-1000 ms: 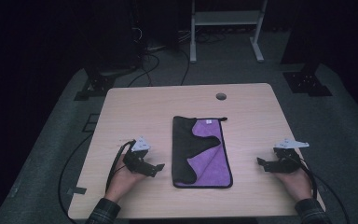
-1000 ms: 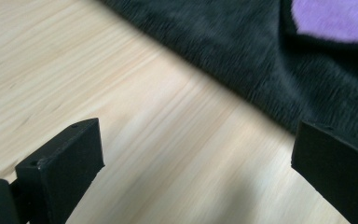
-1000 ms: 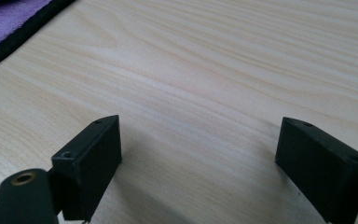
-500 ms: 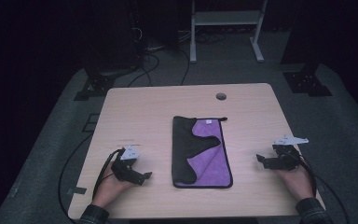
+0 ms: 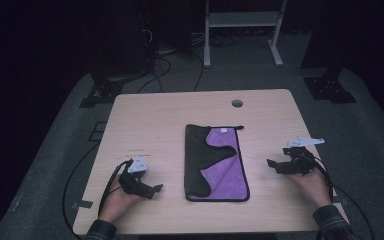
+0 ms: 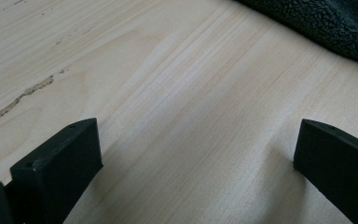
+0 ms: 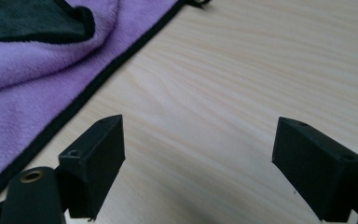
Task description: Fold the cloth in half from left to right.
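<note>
Nearby, bare table (image 5: 155, 125) around towel (image 5: 215, 162), nothing between.

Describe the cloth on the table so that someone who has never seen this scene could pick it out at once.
On the light wooden table, look at the middle, between the left gripper and the right gripper. There lies a folded microfibre cloth, long side running away from the person. It is purple with a black edge, and a dark flap is folded across its left part; it is the only soft, coloured thing there.

Light wood table (image 5: 155, 120) w/ cable hole; folded purple/black cloth (image 5: 215, 162) lies flat at centre.
</note>
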Available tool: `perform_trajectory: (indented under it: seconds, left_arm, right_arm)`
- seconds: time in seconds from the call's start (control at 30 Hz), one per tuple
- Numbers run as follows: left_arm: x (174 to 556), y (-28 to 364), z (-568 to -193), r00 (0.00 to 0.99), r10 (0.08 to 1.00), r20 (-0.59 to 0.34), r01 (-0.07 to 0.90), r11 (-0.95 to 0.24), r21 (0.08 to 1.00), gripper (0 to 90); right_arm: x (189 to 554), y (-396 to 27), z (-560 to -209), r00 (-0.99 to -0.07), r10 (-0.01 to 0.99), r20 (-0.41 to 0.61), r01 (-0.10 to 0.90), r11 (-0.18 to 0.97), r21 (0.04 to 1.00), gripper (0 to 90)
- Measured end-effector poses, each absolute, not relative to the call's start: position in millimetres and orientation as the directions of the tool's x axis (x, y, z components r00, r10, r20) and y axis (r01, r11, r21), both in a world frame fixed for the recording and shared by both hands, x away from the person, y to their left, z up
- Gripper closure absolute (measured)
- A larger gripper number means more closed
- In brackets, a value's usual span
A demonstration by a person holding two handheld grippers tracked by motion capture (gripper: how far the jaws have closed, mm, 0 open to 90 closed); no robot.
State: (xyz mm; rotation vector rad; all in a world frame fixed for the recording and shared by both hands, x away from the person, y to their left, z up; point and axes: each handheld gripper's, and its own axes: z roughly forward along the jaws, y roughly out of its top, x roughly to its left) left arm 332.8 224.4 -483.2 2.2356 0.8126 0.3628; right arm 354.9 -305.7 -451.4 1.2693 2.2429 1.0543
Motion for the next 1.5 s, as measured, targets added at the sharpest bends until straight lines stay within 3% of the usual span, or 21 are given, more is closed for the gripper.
perform_trajectory:
  seconds: [0.2, 0.9, 1.13, 1.5]
  left_arm:
    - [333, 223, -483, 0.755, 0.655, 0.016, 0.453, -0.539, 0.710, 0.0]
    - [334, 223, -484, 0.759, 0.650, 0.017, 0.446, -0.540, 0.713, 0.0]
    - [334, 223, -484, 0.759, 0.650, 0.017, 0.447, -0.540, 0.713, 0.0]
    - [334, 223, -484, 0.762, 0.647, 0.017, 0.445, -0.543, 0.713, 0.0]
  right_arm:
    - [364, -295, -439, -0.558, 0.828, 0.062, 0.558, 0.318, 0.766, 16.2]
    - [399, -232, -424, -0.704, 0.705, 0.087, 0.473, 0.374, 0.798, 49.5]
    - [412, -209, -424, -0.734, 0.672, 0.097, 0.458, 0.385, 0.801, 56.0]
    - [436, -169, -429, -0.776, 0.619, 0.124, 0.462, 0.423, 0.780, 52.4]
